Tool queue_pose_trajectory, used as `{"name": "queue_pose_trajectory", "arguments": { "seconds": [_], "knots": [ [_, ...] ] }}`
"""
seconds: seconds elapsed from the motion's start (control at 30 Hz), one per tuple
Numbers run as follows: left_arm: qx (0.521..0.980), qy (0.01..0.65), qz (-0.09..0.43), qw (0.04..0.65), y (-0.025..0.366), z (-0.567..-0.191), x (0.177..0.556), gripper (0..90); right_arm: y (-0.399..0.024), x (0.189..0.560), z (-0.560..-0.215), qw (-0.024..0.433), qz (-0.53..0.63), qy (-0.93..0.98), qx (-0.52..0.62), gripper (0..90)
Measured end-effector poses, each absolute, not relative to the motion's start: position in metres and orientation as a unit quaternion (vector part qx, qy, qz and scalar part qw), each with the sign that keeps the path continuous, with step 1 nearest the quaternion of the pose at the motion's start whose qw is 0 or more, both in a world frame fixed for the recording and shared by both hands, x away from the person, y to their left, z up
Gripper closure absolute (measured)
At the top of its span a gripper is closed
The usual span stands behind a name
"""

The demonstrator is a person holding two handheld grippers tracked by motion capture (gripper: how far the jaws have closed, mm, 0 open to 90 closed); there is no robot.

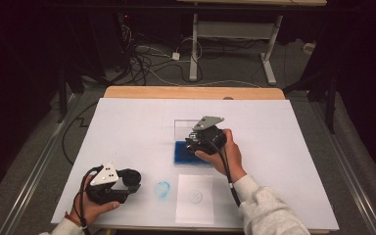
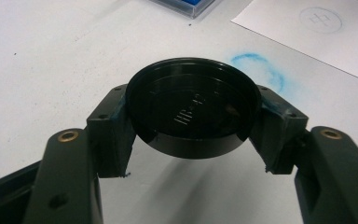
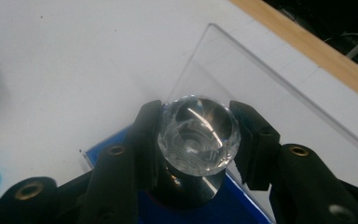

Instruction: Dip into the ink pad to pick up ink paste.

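A faceted stamp [image 3: 198, 135] is being gripped by the right fingers [image 3: 249, 140] directly above the blue ink pad [image 3: 242, 205]; a black cap [image 2: 193, 105] is being held between the left fingers [image 2: 114, 135].

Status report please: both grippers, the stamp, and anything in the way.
Left gripper shut on black round cap. Right gripper shut on crystal-knobbed stamp, above blue ink pad. Nothing in the way.

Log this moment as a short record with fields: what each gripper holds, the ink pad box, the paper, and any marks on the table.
left gripper: shut on black round cap, held above the table
right gripper: shut on stamp with clear faceted knob, over the blue ink pad
ink pad box: clear lid open, standing up behind the pad
paper: faint round print on it
table: blue ring smear beside the paper
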State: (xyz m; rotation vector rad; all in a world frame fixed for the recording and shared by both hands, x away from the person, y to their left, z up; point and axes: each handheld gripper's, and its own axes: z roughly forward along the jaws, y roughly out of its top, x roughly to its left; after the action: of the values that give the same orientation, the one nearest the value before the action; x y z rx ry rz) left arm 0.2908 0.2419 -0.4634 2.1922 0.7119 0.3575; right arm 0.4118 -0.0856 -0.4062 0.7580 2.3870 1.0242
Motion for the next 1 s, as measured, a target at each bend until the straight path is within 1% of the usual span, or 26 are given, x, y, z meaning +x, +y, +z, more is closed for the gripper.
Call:
{"name": "queue_pose_trajectory", "arguments": {
  "seconds": [0.23, 0.4, 0.7, 0.83, 1.0],
  "knots": [
    [0.865, 0.279, 0.142, 0.392, 0.240, -0.463, 0.291, 36.6, -0.107, 0.408, -0.391, 0.221, 0.377, 0.854, 0.284, 57.1],
    [0.866, 0.279, 0.141, 0.390, 0.239, -0.463, 0.292, 36.6, -0.117, 0.403, -0.377, 0.232, 0.390, 0.845, 0.283, 57.1],
    [0.867, 0.279, 0.140, 0.388, 0.239, -0.463, 0.292, 36.5, -0.128, 0.400, -0.351, 0.245, 0.401, 0.837, 0.280, 57.1],
    [0.867, 0.280, 0.140, 0.388, 0.239, -0.464, 0.292, 36.5, -0.129, 0.400, -0.350, 0.243, 0.403, 0.837, 0.280, 57.1],
    [0.867, 0.281, 0.141, 0.388, 0.239, -0.463, 0.291, 36.6, -0.125, 0.402, -0.367, 0.232, 0.391, 0.844, 0.284, 57.1]
  ]
}}
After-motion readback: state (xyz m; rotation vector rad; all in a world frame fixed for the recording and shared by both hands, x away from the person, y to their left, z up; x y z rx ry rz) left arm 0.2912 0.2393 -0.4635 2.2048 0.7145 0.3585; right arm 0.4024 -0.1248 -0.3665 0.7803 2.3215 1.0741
